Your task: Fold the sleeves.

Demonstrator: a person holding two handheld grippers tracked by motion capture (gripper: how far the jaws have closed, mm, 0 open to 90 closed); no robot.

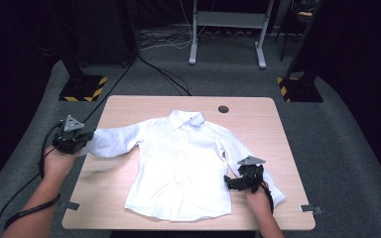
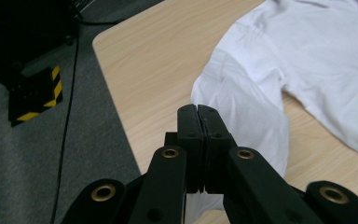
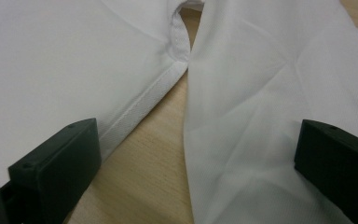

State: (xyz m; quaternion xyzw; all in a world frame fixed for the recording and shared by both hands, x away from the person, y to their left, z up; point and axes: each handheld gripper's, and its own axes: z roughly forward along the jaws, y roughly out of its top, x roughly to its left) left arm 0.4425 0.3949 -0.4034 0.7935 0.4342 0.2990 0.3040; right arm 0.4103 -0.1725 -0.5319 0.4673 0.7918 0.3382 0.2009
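White shirt (image 1: pixel 178 163), light and limp: left gripper (image 1: pixel 82 142) jaws together, apparently pinching the cuff; right gripper (image 1: pixel 233 182) jaws apart astride the other sleeve.

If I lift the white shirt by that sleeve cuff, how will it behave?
Probably floppy: the white shirt lies flat with soft creases, so the sleeve would rise first and the body trail. It looks light and thin. It may slide easily on the smooth table, since only the left gripper pinches it.

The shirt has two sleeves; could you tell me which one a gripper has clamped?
The sleeve stretched toward the table's left edge: the left gripper is shut on its cuff end. The other sleeve lies between the right gripper's open jaws.
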